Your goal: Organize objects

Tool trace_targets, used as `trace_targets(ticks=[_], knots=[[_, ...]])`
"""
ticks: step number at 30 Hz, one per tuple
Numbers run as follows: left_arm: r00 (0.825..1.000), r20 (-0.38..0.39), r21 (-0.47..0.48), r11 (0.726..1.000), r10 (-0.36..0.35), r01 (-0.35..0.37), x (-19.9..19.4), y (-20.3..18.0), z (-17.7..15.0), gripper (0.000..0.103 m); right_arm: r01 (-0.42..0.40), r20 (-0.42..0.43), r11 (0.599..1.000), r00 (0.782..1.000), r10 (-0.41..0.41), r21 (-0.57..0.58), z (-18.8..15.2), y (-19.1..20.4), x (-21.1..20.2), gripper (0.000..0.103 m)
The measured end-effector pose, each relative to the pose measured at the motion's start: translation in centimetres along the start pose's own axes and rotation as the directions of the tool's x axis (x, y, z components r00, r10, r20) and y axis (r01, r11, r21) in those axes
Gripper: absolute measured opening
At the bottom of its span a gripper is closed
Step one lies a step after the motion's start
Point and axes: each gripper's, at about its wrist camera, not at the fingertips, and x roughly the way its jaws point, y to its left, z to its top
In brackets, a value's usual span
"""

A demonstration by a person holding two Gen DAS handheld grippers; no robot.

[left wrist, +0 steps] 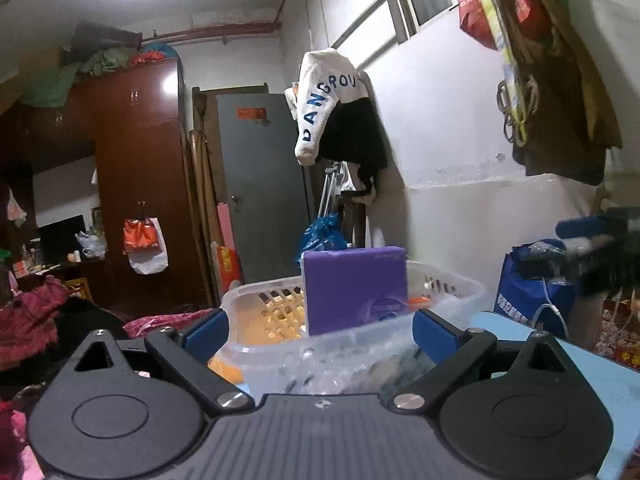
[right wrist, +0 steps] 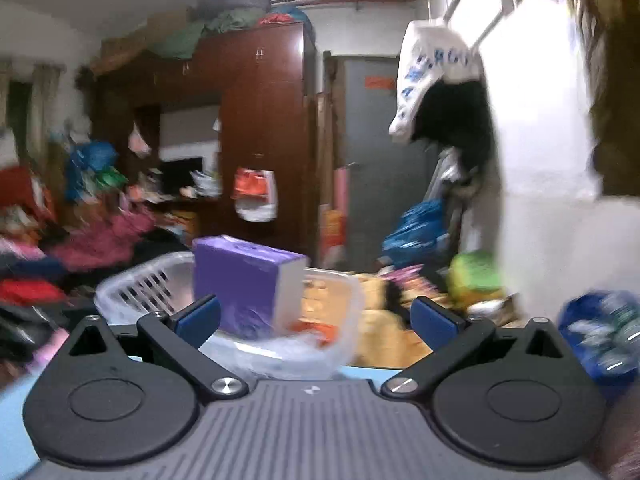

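A purple box (left wrist: 355, 290) stands upright inside a clear plastic basket (left wrist: 452, 300) on a light blue table (left wrist: 568, 364). My left gripper (left wrist: 320, 330) is open, its blue pads wide apart just in front of the basket's near rim, touching nothing. The right wrist view is blurred: the same purple box (right wrist: 240, 284) stands in the basket (right wrist: 136, 284), ahead and left of centre. My right gripper (right wrist: 318, 316) is open and empty, short of the basket. The other gripper's blue pad (left wrist: 580, 227) shows blurred at the left view's right edge.
A blue printed bag (left wrist: 532, 292) sits right of the basket. A brown wardrobe (left wrist: 136, 168) and a grey door (left wrist: 260, 184) stand behind. Clothes hang on the white wall (left wrist: 460, 128). Heaped clothing (right wrist: 100, 240) lies at the left, yellow packets (right wrist: 384, 320) past the table's far edge.
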Motion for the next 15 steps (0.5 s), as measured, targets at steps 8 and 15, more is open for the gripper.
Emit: trace_targets(ticks=[8,15], knots=[[0.998,0.067,-0.006,1.0,0.009,-0.009,-9.2,-3.2,-2.8,0.1,-0.107,-0.037,0.994,0.994,0.107,0.009,-4.6,2.5,-7.8,0.103],[0.999,0.026,0.015,1.0,-0.018,0.018,-8.8,-5.0,-3.0,0.1,-0.14,-0.008,0.985,0.99,0.142,0.101,-3.9,1.5,-9.1,0.103]])
